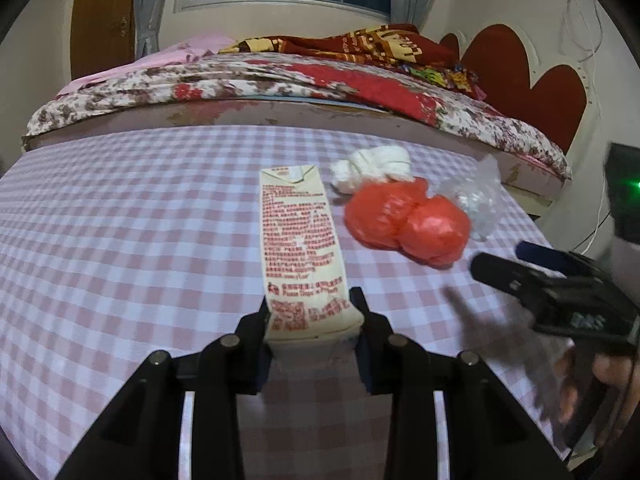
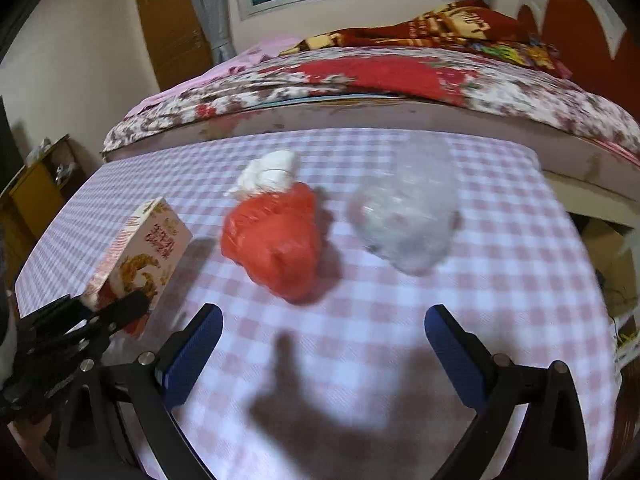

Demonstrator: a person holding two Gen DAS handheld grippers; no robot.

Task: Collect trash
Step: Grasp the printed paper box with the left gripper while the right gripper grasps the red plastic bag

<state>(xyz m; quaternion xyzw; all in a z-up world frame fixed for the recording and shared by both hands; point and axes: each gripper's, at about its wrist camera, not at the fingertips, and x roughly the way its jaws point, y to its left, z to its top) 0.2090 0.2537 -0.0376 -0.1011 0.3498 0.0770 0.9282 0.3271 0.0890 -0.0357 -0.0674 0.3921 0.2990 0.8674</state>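
Note:
A cream drink carton (image 1: 300,248) with red print lies on the checked tablecloth, and my left gripper (image 1: 314,312) is shut on its near end, pads pressed to both sides. In the right wrist view the carton (image 2: 148,248) shows at the left, held by the left gripper (image 2: 112,306). A crumpled red plastic bag (image 2: 276,240) lies in the middle, a white tissue wad (image 2: 270,174) just behind it and a clear plastic bag (image 2: 404,220) to its right. My right gripper (image 2: 324,328) hangs open above the cloth, short of the red bag (image 1: 408,224), with nothing between its fingers.
The table wears a pink and white checked cloth (image 2: 480,320). Right behind its far edge runs a bed (image 1: 280,80) with floral bedding. A wooden shelf (image 2: 36,192) stands at the left, and a person's hand (image 1: 600,392) grips the right tool.

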